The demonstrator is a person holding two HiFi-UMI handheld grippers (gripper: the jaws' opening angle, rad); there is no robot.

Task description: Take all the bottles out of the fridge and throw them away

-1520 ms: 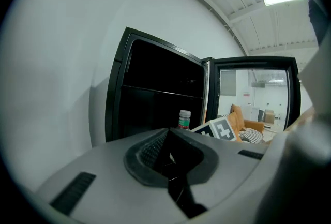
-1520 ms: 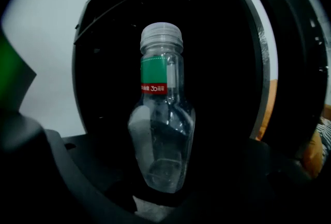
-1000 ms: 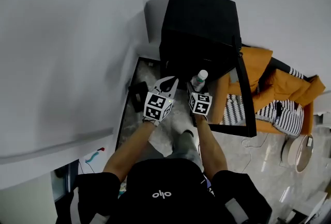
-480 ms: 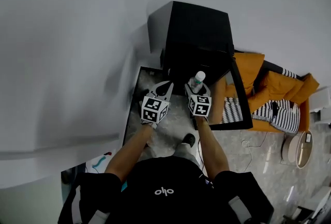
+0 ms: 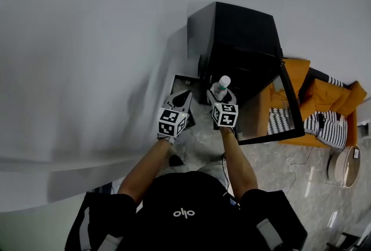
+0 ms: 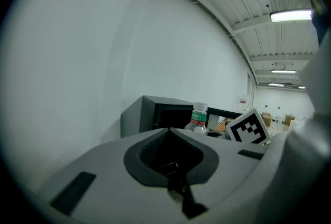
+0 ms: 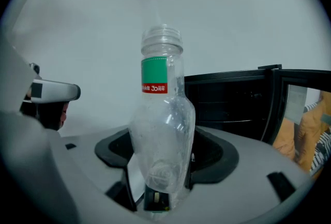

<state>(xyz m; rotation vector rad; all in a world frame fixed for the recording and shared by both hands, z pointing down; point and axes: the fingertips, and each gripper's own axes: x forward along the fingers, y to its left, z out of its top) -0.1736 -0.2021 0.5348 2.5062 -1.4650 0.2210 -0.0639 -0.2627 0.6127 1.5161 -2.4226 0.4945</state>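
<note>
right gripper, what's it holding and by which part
The right gripper holds a clear bottle by its lower body, neck up. The left gripper is shut, holding nothing.

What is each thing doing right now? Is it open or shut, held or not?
Black mini fridge: door open.
Clear plastic bottle with green label: upright, held, looks empty.
Left gripper: shut, holding nothing.
Right gripper: shut on the bottle.

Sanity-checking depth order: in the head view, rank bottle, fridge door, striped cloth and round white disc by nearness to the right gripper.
1. bottle: held in the right gripper.
2. fridge door: open, just right.
3. striped cloth: beyond the door.
4. round white disc: far right.
</note>
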